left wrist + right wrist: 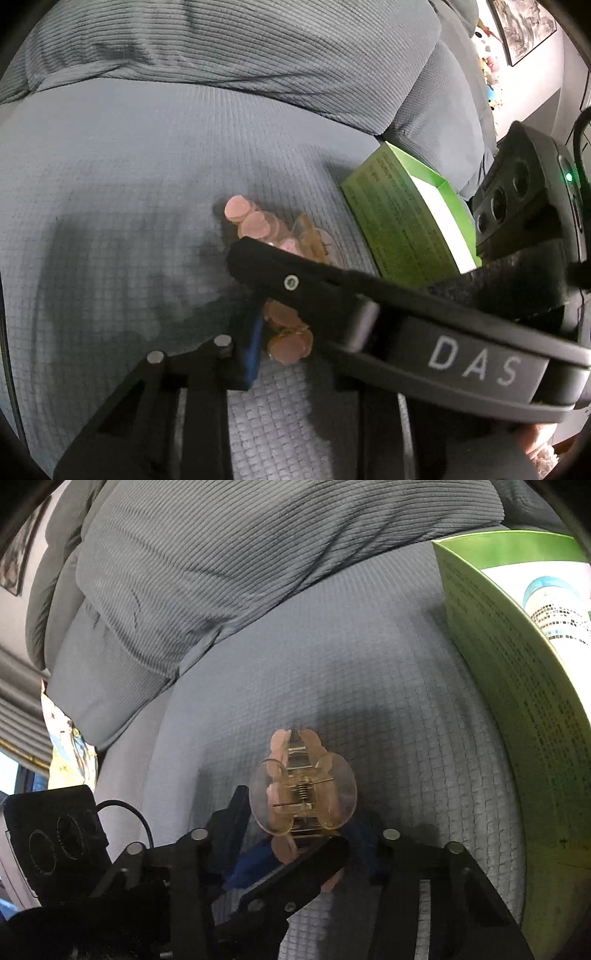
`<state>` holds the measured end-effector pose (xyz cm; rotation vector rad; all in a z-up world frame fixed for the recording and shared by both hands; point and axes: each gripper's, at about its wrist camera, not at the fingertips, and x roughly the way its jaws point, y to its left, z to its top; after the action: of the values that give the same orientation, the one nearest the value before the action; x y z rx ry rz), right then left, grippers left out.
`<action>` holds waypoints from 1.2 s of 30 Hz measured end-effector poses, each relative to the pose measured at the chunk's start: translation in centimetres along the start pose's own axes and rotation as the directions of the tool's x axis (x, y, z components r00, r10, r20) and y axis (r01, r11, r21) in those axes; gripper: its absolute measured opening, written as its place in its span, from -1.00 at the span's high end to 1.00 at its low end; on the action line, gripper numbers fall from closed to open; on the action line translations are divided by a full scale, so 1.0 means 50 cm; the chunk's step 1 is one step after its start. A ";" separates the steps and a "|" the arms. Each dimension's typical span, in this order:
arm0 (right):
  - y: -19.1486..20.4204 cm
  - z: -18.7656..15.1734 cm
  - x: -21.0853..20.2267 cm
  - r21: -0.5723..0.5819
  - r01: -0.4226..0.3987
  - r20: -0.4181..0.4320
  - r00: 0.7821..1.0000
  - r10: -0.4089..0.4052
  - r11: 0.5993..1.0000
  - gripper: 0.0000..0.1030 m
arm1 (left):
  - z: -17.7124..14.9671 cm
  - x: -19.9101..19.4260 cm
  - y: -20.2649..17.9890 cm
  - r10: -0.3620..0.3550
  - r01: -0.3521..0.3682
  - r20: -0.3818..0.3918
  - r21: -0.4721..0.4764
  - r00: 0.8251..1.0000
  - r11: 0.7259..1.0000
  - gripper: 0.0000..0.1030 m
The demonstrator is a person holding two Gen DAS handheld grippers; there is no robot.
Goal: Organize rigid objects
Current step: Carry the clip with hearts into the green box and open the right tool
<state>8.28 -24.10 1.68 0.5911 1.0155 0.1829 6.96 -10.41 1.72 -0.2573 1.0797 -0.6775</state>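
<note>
Two grippers, one hair claw clip, one green box, all on a grey sofa seat. Landmark = the clip.

Left wrist view:
- Hair claw clip (273,236), translucent w/ pink rounded lobes, lies on the seat cushion (122,192), waffle-weave grey fabric.
- Left gripper (280,332): jaws clenched on the clip's near end; blue pad of one finger against the lobes, other finger hidden behind the right gripper's arm.
- Right gripper's black finger (266,262) crosses over the clip's middle, hiding part of it; body marked "DAS" to the clip's right.
- Green box (402,225), printed text on its side, just right of the clip, not touching it as far as can be seen.
- Back cushion (229,48), ribbed grey, beyond the clip.

Right wrist view:
- Clip (303,790) seen end-on, spring and clear wings facing the camera, pink lobes above and below.
- Right gripper (295,834): jaws grasping the clip at its lower sides, blue pads close in on both flanks.
- Left gripper's black finger (295,875) enters below the clip, at its bottom lobe.
- Green box (517,686) right of the clip, apart from it.
- Back cushion (229,565) beyond and left of the clip.
</note>
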 end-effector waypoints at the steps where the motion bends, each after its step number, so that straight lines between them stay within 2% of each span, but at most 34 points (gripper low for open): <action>1: -0.001 -0.001 -0.004 0.004 -0.001 0.003 1.000 0.001 1.000 0.02 | 0.001 -0.003 -0.005 -0.001 0.001 0.002 0.006 1.000 1.000 0.55; 5: 0.008 -0.003 -0.030 -0.005 -0.004 0.041 0.999 0.004 1.000 0.03 | 0.005 -0.027 -0.037 -0.013 0.011 0.049 0.051 0.999 0.999 0.55; 10: 0.037 -0.016 -0.123 -0.059 0.002 0.174 0.985 0.009 0.998 0.03 | 0.009 -0.074 -0.122 -0.065 0.035 0.147 0.195 0.987 0.980 0.56; 15: 0.029 -0.038 -0.234 -0.063 0.049 0.330 0.944 -0.026 0.997 0.03 | -0.002 -0.088 -0.211 -0.174 0.115 0.170 0.311 0.970 0.944 0.56; 21: -0.015 -0.073 -0.343 0.019 0.144 0.458 0.879 -0.136 0.989 0.02 | -0.019 -0.060 -0.310 -0.287 0.209 0.142 0.404 0.948 0.891 0.56; 23: -0.033 -0.079 -0.365 0.048 0.174 0.475 0.862 -0.176 0.984 0.02 | -0.022 -0.042 -0.333 -0.311 0.238 0.116 0.417 0.943 0.877 0.56; 26: -0.067 -0.080 -0.382 0.104 0.209 0.473 0.850 -0.233 0.972 0.02 | -0.028 -0.013 -0.352 -0.327 0.269 0.075 0.415 0.942 0.869 0.56; 28: -0.091 -0.079 -0.385 0.137 0.216 0.461 0.850 -0.255 0.967 0.02 | -0.033 0.011 -0.361 -0.333 0.288 0.046 0.399 0.942 0.870 0.56; 33: -0.163 -0.075 -0.377 0.225 0.189 0.408 0.873 -0.268 0.956 0.02 | -0.047 0.051 -0.371 -0.305 0.296 -0.032 0.353 0.952 0.888 0.54; 36: -0.198 -0.077 -0.378 0.312 0.226 0.376 0.862 -0.338 0.923 0.02 | -0.056 0.046 -0.379 -0.276 0.266 -0.026 0.372 0.961 0.890 0.48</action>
<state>-6.14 -38.59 8.90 0.6725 0.6897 -0.3390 -2.05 -26.11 8.38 -0.0875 0.8738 -1.1128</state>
